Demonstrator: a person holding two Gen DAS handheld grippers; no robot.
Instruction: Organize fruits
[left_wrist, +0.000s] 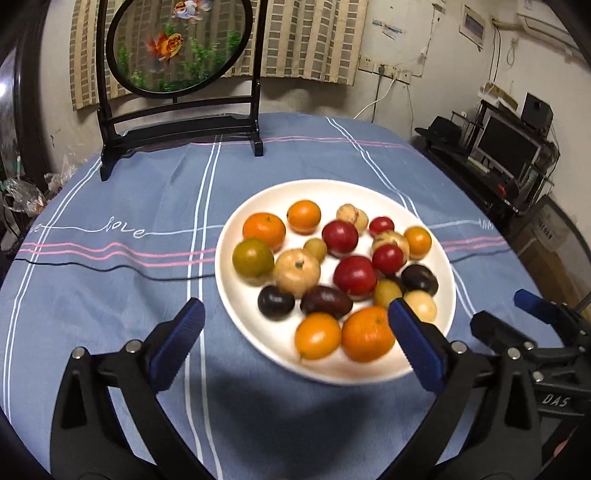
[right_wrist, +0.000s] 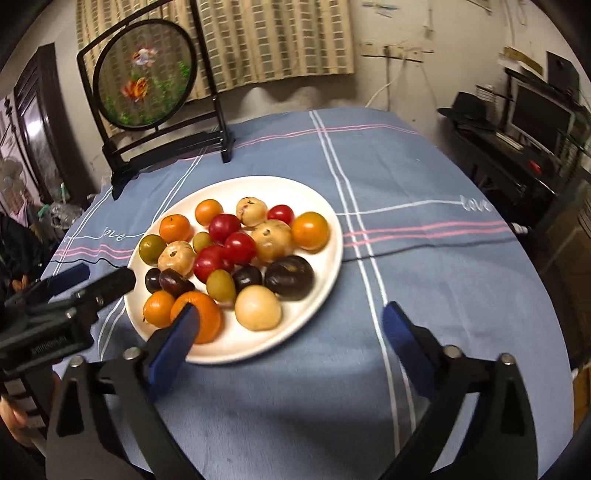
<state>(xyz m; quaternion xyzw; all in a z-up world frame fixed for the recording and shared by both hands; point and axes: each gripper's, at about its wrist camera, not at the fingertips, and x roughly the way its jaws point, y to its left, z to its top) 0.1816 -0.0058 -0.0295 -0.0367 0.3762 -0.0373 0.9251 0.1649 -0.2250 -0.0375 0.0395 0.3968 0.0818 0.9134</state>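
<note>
White plate (left_wrist: 236, 295) piled with mixed fruits (left_wrist: 354, 275) on the blue tablecloth (left_wrist: 110, 280), left gripper (left_wrist: 295, 328) and right gripper (right_wrist: 291, 328) both gaping wide, empty.

Your fruits (left_wrist: 354, 278) looked smooth and glossy, catching highlights, on a plate (left_wrist: 236, 295) of smooth white glazed ware. The table wore a matt woven cloth (left_wrist: 110, 295), blue with stitched stripes. Your left tool (left_wrist: 295, 334) had matt black plastic arms, ribbed blue pads (left_wrist: 415, 345) and bright metal pins. The screen (left_wrist: 177, 44) stood in a glossy black frame.
</note>
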